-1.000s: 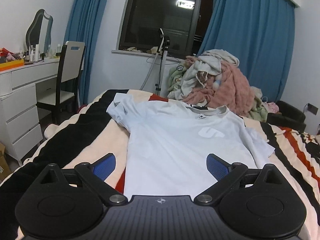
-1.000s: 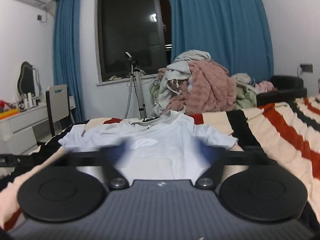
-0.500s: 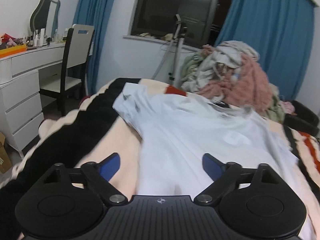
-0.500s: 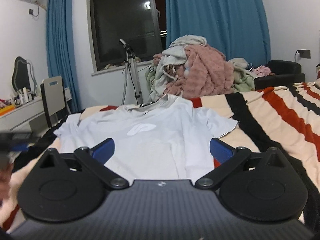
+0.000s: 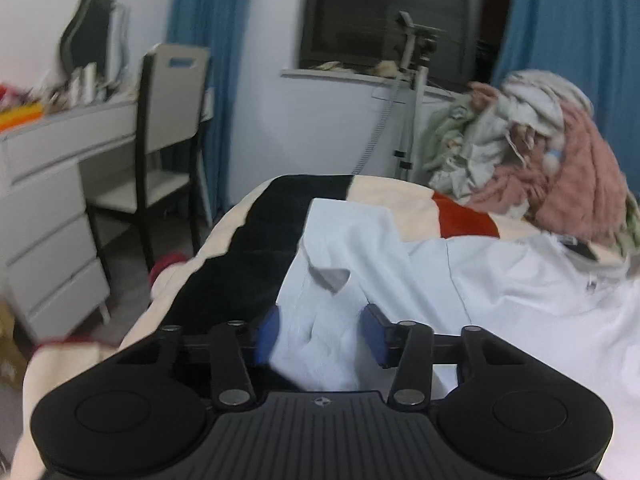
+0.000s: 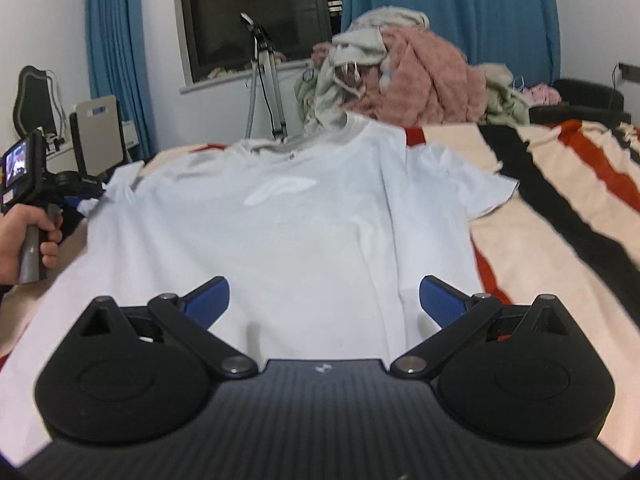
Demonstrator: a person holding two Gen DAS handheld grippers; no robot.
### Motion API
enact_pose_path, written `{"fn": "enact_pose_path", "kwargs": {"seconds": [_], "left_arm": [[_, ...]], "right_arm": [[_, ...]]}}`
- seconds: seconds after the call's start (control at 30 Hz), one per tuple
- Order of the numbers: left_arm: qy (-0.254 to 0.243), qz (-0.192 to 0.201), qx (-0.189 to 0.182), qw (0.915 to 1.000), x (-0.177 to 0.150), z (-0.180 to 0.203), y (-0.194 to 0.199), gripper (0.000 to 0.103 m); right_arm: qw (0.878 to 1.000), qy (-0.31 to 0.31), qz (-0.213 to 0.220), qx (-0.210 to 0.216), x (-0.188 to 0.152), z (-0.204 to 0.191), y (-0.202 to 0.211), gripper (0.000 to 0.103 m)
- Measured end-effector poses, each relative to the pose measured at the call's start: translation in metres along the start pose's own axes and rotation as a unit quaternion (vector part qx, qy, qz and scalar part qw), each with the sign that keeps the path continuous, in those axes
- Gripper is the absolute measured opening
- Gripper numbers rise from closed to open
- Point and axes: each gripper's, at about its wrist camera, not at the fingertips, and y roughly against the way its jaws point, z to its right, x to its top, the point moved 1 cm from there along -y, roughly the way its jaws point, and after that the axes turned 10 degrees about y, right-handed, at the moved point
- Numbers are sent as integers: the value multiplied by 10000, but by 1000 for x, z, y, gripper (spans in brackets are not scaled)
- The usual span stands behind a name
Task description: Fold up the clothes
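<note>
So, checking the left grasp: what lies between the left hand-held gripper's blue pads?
In the left wrist view, the white T-shirt's sleeve lies bunched between the closing jaws of the left hand-held gripper, nothing else.

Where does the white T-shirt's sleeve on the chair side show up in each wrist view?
Left wrist: the sleeve lies centre frame, bunched between the closing fingers of the left gripper.
Right wrist: the same sleeve sits at the far left edge, by the hand-held left gripper.
Shared landmark: the pink clothes pile beyond the shirt.
</note>
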Motion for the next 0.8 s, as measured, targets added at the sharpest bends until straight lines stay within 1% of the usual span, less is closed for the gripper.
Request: {"fn": "enact_pose_path", "kwargs": {"seconds": [0.07, 0.1, 0.13, 0.27, 0.3, 0.37, 0.4, 0.43, 0.47, 0.53, 0.57, 0.6, 0.63, 0.67, 0.7, 0.77, 0.8], "left_arm": [[-6, -118, -95, 9999, 0, -4, -7, 4], [12, -181, -137, 9997, -1, -6, -10, 3], [122, -132, -164, 9997, 2, -12, -7, 3], [669, 197, -258, 9972, 16, -39, 14, 2], [850, 125, -210, 9961, 19, -48, 18, 2], [678, -57, 60, 9977, 17, -52, 23, 3], [270, -104, 359, 9989, 11, -47, 23, 3], [56, -117, 566, 9983, 6, -43, 24, 0], [-76, -123, 732, 9972, 2, -41, 24, 0], [-45, -121, 658, 9978, -3, -40, 31, 3], [-33, -78, 626, 9980, -4, -38, 37, 11], [-27, -24, 607, 9982, -4, -36, 44, 26], [-30, 20, 515, 9987, -4, -32, 54, 36], [-39, 46, 407, 9992, -6, -27, 66, 51], [-49, 67, 300, 9995, -9, -22, 79, 57], [-24, 18, 78, 10000, -14, -9, 108, 61], [2, 13, -33, 10000, -17, -3, 122, 69]], "right_arm": [[9999, -35, -110, 29, -2, 0, -10, 103], [9999, -39, -143, 24, -3, -1, -13, 103], [9998, -45, -174, 19, -4, -1, -16, 103], [9998, -66, -188, -10, -4, -1, -18, 103], [9999, -49, -158, -35, -3, -1, -17, 103], [9999, 14, -73, -77, -2, -1, -11, 103], [9999, 65, 1, -112, -1, 0, -8, 103], [9998, 116, 75, -148, -1, 1, -4, 103], [9996, 159, 142, -183, -1, 2, -1, 103], [9993, 173, 223, -259, 1, 6, 5, 103], [9991, 180, 263, -296, 3, 8, 8, 103], [9988, 187, 303, -334, 4, 9, 11, 103], [9985, 201, 351, -371, 5, 11, 14, 103], [9979, 250, 435, -402, 6, 11, 19, 103], [9973, 294, 515, -430, 7, 11, 23, 103], [9963, 335, 654, -448, 10, 12, 32, 103], [9958, 339, 719, -448, 10, 13, 36, 103]]}}
